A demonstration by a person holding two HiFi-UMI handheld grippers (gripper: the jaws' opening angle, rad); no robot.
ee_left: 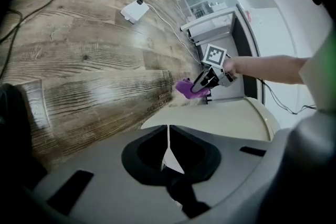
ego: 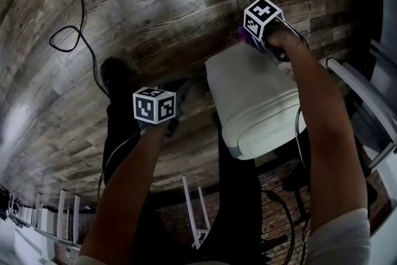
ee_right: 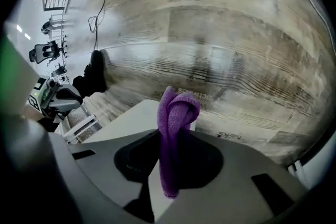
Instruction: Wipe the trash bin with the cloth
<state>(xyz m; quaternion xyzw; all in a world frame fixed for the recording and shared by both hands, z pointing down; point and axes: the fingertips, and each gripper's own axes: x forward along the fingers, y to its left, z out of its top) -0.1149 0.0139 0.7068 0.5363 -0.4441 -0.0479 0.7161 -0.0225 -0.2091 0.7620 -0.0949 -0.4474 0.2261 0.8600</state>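
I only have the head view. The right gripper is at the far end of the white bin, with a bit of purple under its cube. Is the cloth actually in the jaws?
Observer: Yes. The right gripper view shows the right gripper clamped on the purple cloth, with a folded loop sticking out ahead of the jaws.
Operator: Is that loop on the bin?
Observer: The left gripper view puts it at the far top edge of the trash bin. I can't tell whether it touches.
Operator: And the left gripper?
Observer: The left gripper has its jaws together with nothing between them, aimed across the bin's top.
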